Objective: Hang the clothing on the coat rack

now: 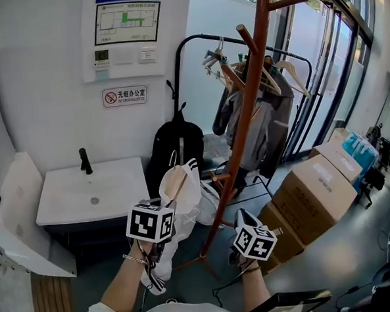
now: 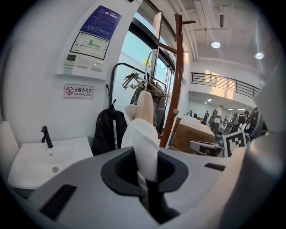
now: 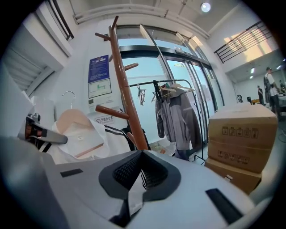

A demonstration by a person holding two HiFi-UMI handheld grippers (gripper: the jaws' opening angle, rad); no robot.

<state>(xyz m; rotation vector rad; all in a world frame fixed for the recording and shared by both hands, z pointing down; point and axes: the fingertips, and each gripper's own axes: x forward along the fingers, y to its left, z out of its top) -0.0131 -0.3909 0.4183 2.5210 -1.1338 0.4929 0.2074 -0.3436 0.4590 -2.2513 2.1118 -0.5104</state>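
Observation:
A white garment (image 1: pixel 187 195) with black stripes hangs on a pale wooden hanger (image 1: pixel 173 181) just left of the brown wooden coat rack (image 1: pixel 245 116). My left gripper (image 1: pixel 158 213) is shut on the hanger's end and the cloth over it (image 2: pixel 145 134). My right gripper (image 1: pixel 247 229) is low beside the rack's foot, shut on a striped edge of the same garment (image 3: pixel 136 190). In the right gripper view the hanger (image 3: pixel 76 127) with the garment is at the left, and the rack's pole (image 3: pixel 127 98) with its pegs rises straight ahead.
A white sink (image 1: pixel 92 191) stands at the left with a black backpack (image 1: pixel 175 147) beside it. Behind the rack is a black clothes rail (image 1: pixel 241 47) with grey jackets (image 1: pixel 265 115). Cardboard boxes (image 1: pixel 316 191) are stacked at the right by glass doors.

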